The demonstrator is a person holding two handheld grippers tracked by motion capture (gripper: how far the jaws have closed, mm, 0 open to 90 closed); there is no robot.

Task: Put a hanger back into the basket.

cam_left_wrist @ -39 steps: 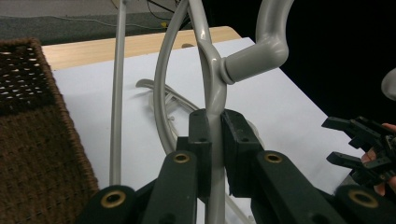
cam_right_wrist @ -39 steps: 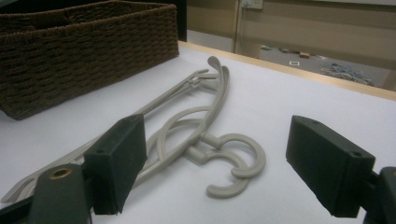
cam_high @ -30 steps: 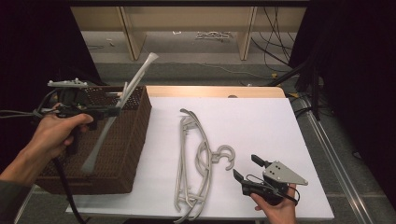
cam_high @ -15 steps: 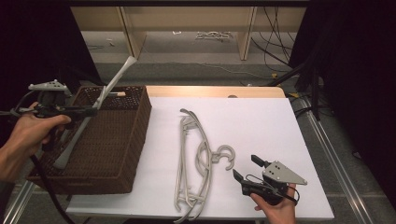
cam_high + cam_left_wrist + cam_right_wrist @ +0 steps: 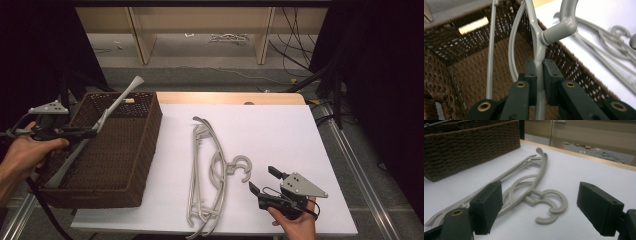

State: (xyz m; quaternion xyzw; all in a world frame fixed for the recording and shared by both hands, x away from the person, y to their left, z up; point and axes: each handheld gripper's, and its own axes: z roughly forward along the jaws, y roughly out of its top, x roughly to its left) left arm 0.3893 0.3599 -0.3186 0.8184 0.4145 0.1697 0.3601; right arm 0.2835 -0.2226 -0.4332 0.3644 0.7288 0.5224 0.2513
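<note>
my left tongs (image 5: 95, 131) are clamped on a grey plastic hanger (image 5: 117, 104), gripping its neck just below the hook. in the left gripper view the two pads (image 5: 551, 77) press flat on either side of that neck, and the hook curves up and off to the right above them. the hanger stands tilted over the brown wicker basket (image 5: 145, 150), with one arm pointing up past the far rim and the other running down into the basket toward the near left corner. whether its lower end touches the basket floor, i cannot tell. my left hand (image 5: 27, 155) holds the tongs at the basket's left wall.

the basket sits on the left part of the white table (image 5: 280, 130). to its right, near the middle of the table, lies a pile of grey hangers (image 5: 210, 170), flat and overlapping, hooks pointing right. i cannot count them with certainty.

my right tongs (image 5: 261, 179) are apart and hold nothing. they rest low at the near right of the table, pointed at the pile, close to the hooks but not touching them. in the right gripper view the hooks (image 5: 549, 205) lie between the two spread pads, farther off on the table.
</note>
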